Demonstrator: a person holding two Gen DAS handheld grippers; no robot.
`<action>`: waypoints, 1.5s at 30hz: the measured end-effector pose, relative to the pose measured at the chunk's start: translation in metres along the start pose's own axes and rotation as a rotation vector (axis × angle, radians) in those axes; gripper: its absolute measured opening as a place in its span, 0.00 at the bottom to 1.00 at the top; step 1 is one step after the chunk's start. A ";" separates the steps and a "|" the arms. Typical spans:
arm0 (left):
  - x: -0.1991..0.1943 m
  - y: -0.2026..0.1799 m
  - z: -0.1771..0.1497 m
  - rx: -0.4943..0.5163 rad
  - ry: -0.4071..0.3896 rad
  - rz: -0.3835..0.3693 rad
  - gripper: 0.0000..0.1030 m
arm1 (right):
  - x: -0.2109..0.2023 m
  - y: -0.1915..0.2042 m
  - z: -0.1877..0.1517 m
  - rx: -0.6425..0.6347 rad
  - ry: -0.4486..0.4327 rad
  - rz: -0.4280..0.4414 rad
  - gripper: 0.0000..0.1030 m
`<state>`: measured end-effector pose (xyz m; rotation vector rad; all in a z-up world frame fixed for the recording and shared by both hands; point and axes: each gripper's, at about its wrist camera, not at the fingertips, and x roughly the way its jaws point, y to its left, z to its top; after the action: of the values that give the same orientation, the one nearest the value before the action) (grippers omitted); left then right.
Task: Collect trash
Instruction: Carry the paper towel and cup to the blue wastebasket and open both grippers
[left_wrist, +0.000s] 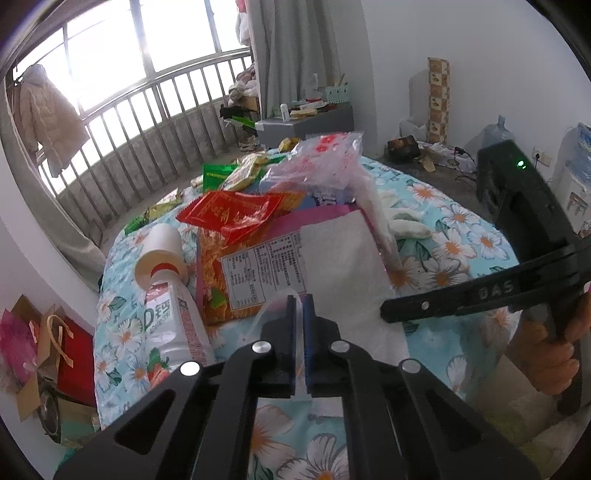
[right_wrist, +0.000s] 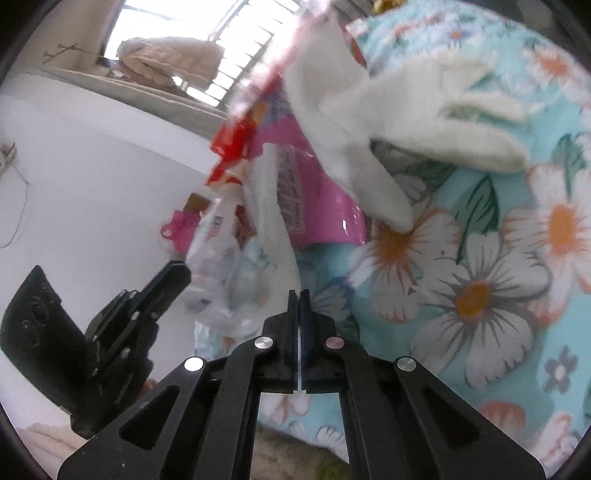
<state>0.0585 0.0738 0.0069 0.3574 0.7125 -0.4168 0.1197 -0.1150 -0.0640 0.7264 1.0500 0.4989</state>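
We saw left gripper (left_wrist: 300, 308) clamped on clear plastic bag (left_wrist: 271, 314) edge, right gripper (right_wrist: 299, 301) pinching white paper sheet (right_wrist: 271, 206). Sheet ran lengthwise ahead of right jaws, bag immediately left, over floral tablecloth (right_wrist: 480, 295).

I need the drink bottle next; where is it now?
In the left wrist view the white bottle lies at left on the floral cloth, beside the orange packet.
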 end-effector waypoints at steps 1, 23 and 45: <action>-0.003 0.000 0.000 0.000 -0.007 0.000 0.03 | -0.008 0.001 -0.002 -0.007 -0.013 0.005 0.00; -0.053 -0.069 0.091 -0.004 -0.223 -0.282 0.03 | -0.211 0.015 -0.049 -0.041 -0.502 -0.082 0.00; 0.223 -0.405 0.249 0.183 0.245 -0.589 0.03 | -0.294 -0.290 -0.038 0.728 -0.775 -0.452 0.00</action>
<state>0.1522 -0.4404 -0.0413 0.3712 1.0228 -1.0126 -0.0295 -0.4980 -0.1158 1.1504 0.5953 -0.5707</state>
